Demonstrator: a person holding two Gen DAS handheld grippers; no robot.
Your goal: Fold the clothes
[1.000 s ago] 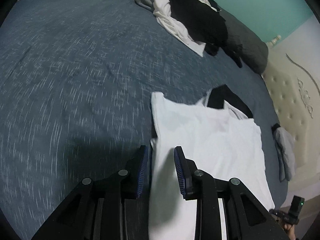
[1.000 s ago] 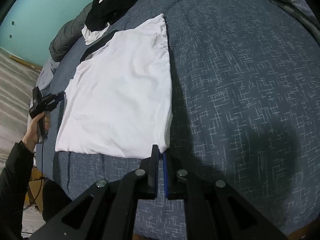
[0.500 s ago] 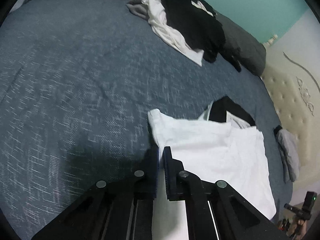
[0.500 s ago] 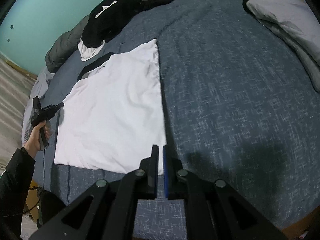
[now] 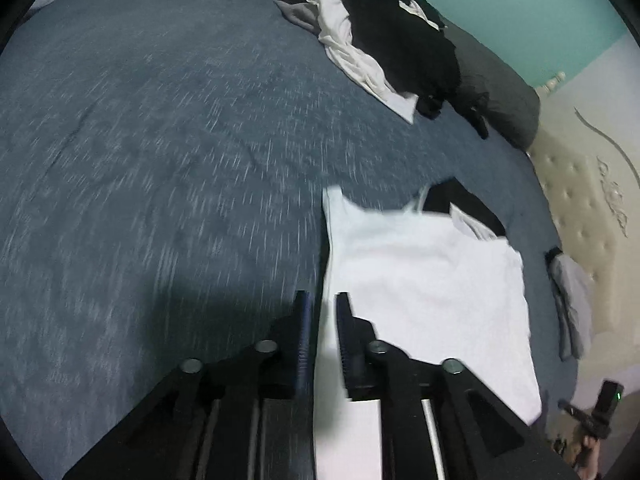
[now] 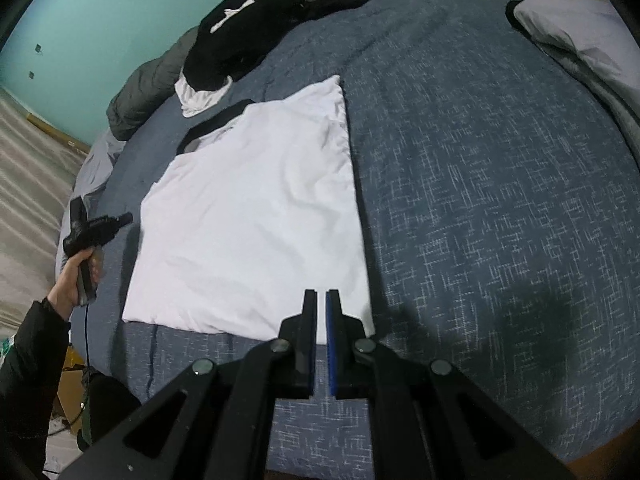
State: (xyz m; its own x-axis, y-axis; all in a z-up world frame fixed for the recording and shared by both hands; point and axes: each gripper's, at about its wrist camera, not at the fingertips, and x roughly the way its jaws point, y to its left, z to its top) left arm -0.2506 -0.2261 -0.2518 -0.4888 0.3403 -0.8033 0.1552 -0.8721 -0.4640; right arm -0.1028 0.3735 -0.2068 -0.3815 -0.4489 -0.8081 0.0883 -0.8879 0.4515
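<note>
A white T-shirt with black trim lies flat on the blue bedspread, folded lengthwise. It also shows in the left wrist view. My left gripper stands over the shirt's left edge, its jaws a narrow gap apart with white cloth between them. My right gripper is at the shirt's near hem, its jaws almost together with a thin strip of white cloth between them.
A pile of black and white clothes lies at the bed's far side by a grey duvet roll. A grey pillow lies at the right. A padded headboard and a teal wall border the bed.
My left gripper shut on the shirt's edge half a second ago and its jaws now stand slightly apart. My right gripper has slid left along the hem from the corner.
</note>
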